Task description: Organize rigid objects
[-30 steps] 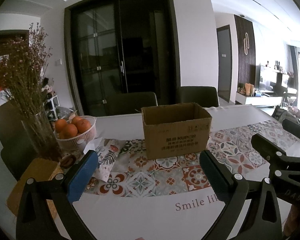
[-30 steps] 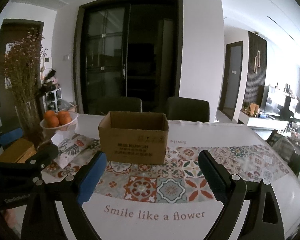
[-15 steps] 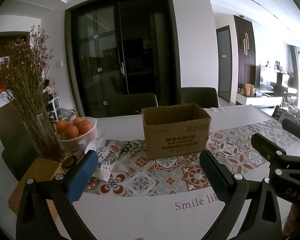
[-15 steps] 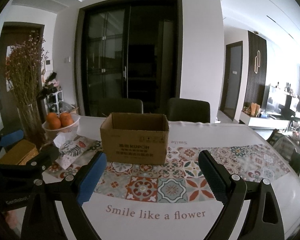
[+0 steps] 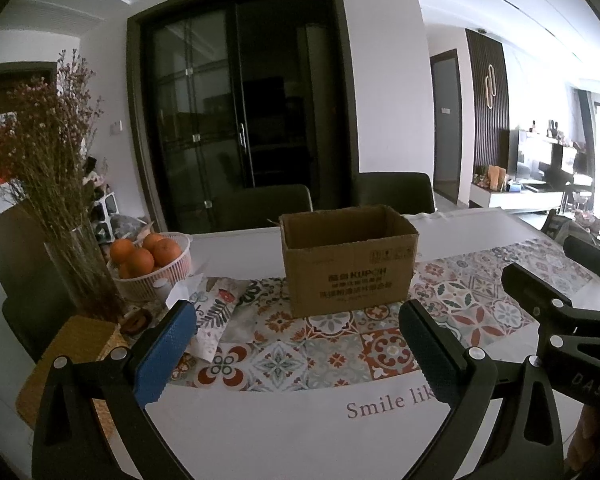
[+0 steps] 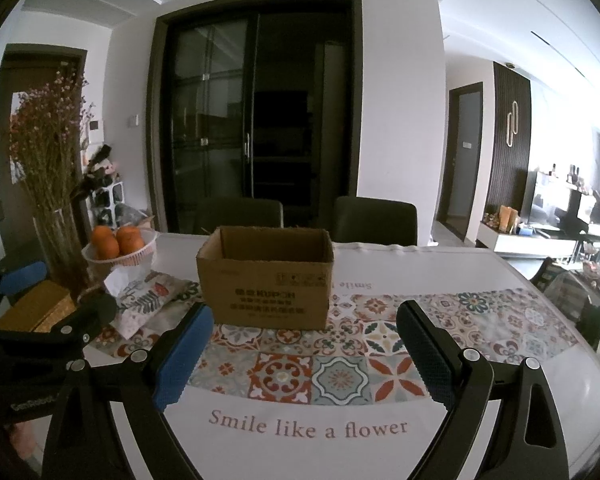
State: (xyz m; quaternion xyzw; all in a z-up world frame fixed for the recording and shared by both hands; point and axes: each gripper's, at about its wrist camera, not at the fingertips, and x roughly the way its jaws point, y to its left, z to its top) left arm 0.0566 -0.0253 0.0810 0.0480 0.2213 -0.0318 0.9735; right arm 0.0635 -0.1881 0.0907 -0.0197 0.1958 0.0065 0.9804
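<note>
Your left tongs [image 5: 296, 344] and right tongs [image 6: 304, 348] both stand wide apart with nothing between the pads, hovering over the worktop [image 6: 300, 452] just in front of the cardboard box [image 6: 266, 280]. The box sits upright and open-topped on the patterned runner [image 6: 340, 376]. To the box's left you have a floral tissue pouch [image 6: 148, 300]; behind the pouch, a basket of oranges [image 6: 120, 248].

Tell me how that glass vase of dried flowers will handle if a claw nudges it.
The glass vase is tall and narrow with long dried stems spreading well above it, so it looks top-heavy and apt to tip. Clear glass is probably slick against the pads and breakable. It stands close to the basket of oranges, so a push may knock that too.
</note>
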